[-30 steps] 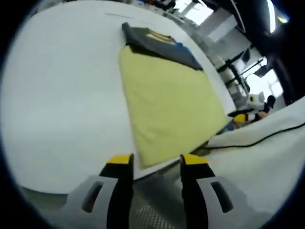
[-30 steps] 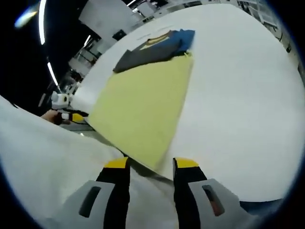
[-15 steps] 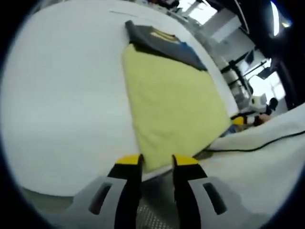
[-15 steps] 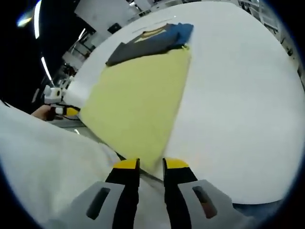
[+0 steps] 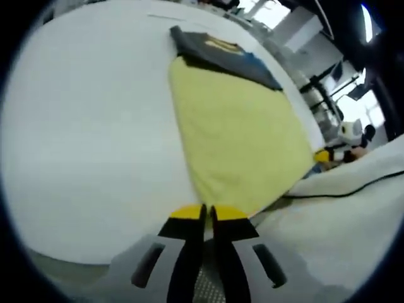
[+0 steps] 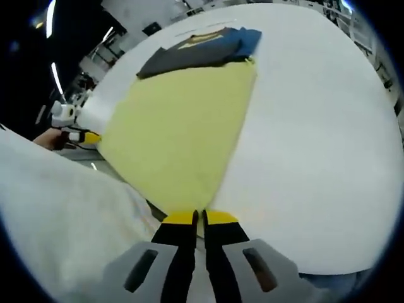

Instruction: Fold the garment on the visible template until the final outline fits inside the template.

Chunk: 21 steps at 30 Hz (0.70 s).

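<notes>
garment [image 5: 240, 136] corners — under both tools

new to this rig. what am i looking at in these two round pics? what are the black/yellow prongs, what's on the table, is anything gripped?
No robot arm here: a person holds a two-jaw tool in each hand, and a fisheye camera rides on each one, looking forward along its jaws. The prongs are those jaws, black with yellow tips.

In the left gripper view, the left tool has its jaws closed at one near corner of the yellow garment. In the right gripper view, the right tool is closed at the other near corner of the same garment. Each seems to pinch the cloth edge.

The garment lies flat on a white table. At its far end sits a dark folded garment with blue and yellow parts. I can't make out a template outline.
</notes>
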{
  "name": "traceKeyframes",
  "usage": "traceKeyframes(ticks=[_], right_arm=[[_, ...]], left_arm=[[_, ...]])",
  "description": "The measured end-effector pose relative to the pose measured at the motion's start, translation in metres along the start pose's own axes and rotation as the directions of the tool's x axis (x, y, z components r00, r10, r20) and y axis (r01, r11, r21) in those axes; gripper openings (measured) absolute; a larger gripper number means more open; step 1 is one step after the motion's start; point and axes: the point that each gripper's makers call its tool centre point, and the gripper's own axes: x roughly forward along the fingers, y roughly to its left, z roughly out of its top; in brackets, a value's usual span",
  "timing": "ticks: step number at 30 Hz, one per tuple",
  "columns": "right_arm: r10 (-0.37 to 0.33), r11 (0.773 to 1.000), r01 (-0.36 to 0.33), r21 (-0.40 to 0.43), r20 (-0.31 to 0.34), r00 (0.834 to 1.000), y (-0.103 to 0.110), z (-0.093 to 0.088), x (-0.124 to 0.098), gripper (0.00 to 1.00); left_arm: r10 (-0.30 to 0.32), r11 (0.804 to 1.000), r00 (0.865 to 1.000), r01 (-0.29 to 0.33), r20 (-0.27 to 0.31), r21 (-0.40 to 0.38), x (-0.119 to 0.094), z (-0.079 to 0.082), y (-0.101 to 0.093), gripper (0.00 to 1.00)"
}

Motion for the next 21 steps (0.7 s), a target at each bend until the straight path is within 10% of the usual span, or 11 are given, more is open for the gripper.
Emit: traceKeyframes(ticks=[21], right_arm=[[0.020,0.999,-0.022,0.032,0.051,0.998,-0.003,0.004,-0.018,0.03]], left_arm=[[-0.039,0.990,0.999,0.038,-0.008,-0.135,-0.002,-0.005,-0.011,0.00]])
